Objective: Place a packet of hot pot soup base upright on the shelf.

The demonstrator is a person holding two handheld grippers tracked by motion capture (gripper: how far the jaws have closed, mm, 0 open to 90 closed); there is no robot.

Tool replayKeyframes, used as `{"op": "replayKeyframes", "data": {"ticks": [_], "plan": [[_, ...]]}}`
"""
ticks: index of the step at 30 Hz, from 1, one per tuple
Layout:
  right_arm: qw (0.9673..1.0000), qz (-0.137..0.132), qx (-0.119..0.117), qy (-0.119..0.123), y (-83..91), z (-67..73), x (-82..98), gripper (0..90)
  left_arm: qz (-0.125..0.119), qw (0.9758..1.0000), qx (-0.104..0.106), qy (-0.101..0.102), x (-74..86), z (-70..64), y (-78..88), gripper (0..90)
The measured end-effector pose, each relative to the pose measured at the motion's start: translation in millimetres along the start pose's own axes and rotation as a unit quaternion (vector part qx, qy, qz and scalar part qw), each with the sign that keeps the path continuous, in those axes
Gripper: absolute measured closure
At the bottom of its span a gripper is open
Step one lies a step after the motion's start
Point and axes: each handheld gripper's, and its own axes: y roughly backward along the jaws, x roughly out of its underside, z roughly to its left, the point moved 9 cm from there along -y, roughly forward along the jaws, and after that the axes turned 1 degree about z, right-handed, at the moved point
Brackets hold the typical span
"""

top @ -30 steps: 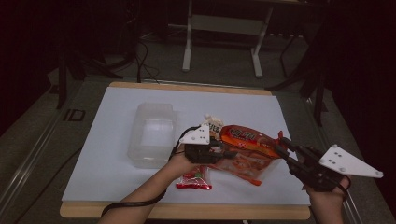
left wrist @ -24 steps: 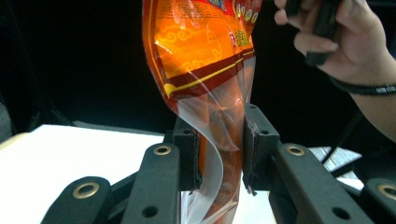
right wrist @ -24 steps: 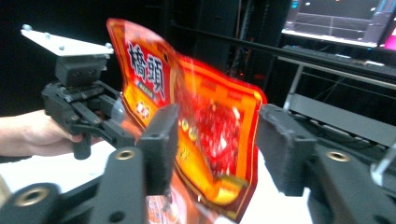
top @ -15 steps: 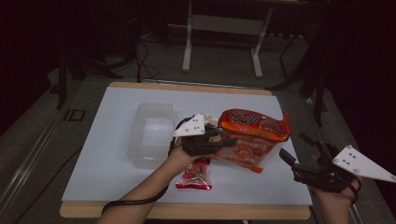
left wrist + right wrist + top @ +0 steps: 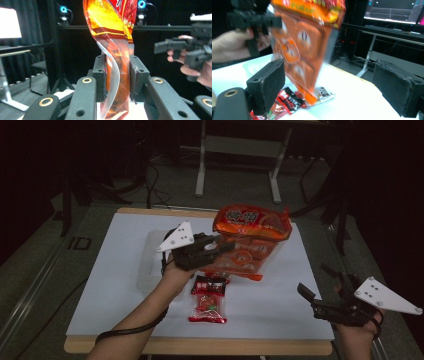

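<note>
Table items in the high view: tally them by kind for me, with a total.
Large orange plastic snack bag, held up by the left gripper: 1
Small red snack packets lying flat: 2
Clear plastic tub: 1
Total: 4

The big snack bag [image 5: 251, 240] hangs above the table [image 5: 120, 290], small packets [image 5: 208, 298] beneath it, clear container [image 5: 150, 257] left.

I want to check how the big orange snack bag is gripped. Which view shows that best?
The left gripper view: both pads of the left gripper press on the orange snack bag up close. The high view shows the whole bag lifted above the table. The right gripper view shows it blurred, hanging beyond the open right gripper.
</note>
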Motion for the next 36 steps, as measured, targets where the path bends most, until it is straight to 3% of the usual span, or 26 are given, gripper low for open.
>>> {"op": "replayKeyframes", "data": {"ticks": [7, 13, 15, 17, 18, 21, 22, 23, 24, 25, 26, 27, 28, 29, 30, 35, 36], "plan": [[0.9998, 0.017, 0.001, -0.003, -6.2, 0.0, 11.3, 12.1, -0.018, 0.9991, -0.038, 0.004, -8.5, 17.6, 20.6, 72.0], [0.9998, 0.019, 0.0, -0.004, -7.2, -0.1, 13.0, 12.3, -0.027, 0.9964, -0.081, -0.001, -12.9, 33.7, 41.6, 72.0], [0.9998, 0.021, 0.001, -0.005, -6.5, -0.4, 13.9, 12.3, -0.033, 0.9938, -0.106, 0.0, -14.0, 44.6, 56.0, 72.0], [0.9997, 0.023, 0.003, -0.007, -6.3, -1.3, 15.5, 12.3, -0.032, 0.9931, -0.113, -0.001, -14.1, 48.6, 60.9, 72.1], [0.9997, 0.024, 0.003, -0.009, -6.5, -2.7, 17.4, 12.3, -0.033, 0.9905, -0.134, -0.006, -14.1, 56.5, 70.5, 72.1], [0.9996, 0.024, 0.002, -0.013, -7.1, -3.6, 18.4, 12.4, -0.034, 0.9884, -0.148, -0.007, -13.3, 64.1, 79.6, 72.1], [0.9996, 0.025, 0.003, -0.013, -7.3, -3.7, 18.5, 12.4, -0.041, 0.9859, -0.162, 0.0, -12.1, 71.4, 88.7, 72.1], [0.9996, 0.025, 0.003, -0.013, -7.3, -3.7, 18.5, 12.4, -0.041, 0.9859, -0.162, 0.0, -12.1, 71.4, 88.7, 72.1], [0.9996, 0.024, 0.002, -0.012, -8.2, -3.5, 18.6, 12.4, -0.046, 0.9832, -0.177, 0.004, -10.2, 78.1, 97.1, 72.1], [0.9996, 0.024, 0.002, -0.012, -8.2, -3.5, 18.6, 12.4, -0.046, 0.9832, -0.177, 0.004, -10.2, 78.1, 97.1, 72.0], [0.9996, 0.026, 0.002, -0.013, -9.7, -3.2, 19.2, 12.4, -0.049, 0.9809, -0.188, 0.004, -7.9, 83.9, 103.8, 72.0], [0.9995, 0.028, 0.002, -0.012, -10.2, -3.3, 19.6, 12.4, -0.049, 0.9809, -0.188, 0.004, -7.9, 83.9, 103.8, 72.0], [0.9995, 0.028, 0.002, -0.012, -10.7, -3.1, 19.7, 12.4, -0.053, 0.9787, -0.198, 0.008, -5.3, 89.5, 109.9, 72.0], [0.9995, 0.028, 0.002, -0.012, -10.7, -3.1, 19.7, 12.4, -0.053, 0.9787, -0.198, 0.008, -5.3, 89.5, 109.9, 72.0], [0.9995, 0.029, 0.001, -0.012, -11.6, -2.9, 20.1, 12.4, -0.056, 0.9765, -0.208, 0.008, -2.5, 94.6, 114.9, 72.0], [0.9994, 0.032, 0.001, -0.015, -12.4, -2.8, 22.3, 12.4, -0.059, 0.9733, -0.221, 0.013, 5.6, 102.8, 123.6, 72.1], [0.9994, 0.033, 0.002, -0.014, -12.4, -3.2, 22.9, 12.4, -0.059, 0.9714, -0.23, 0.017, 10.9, 106.2, 128.1, 72.0]]}}
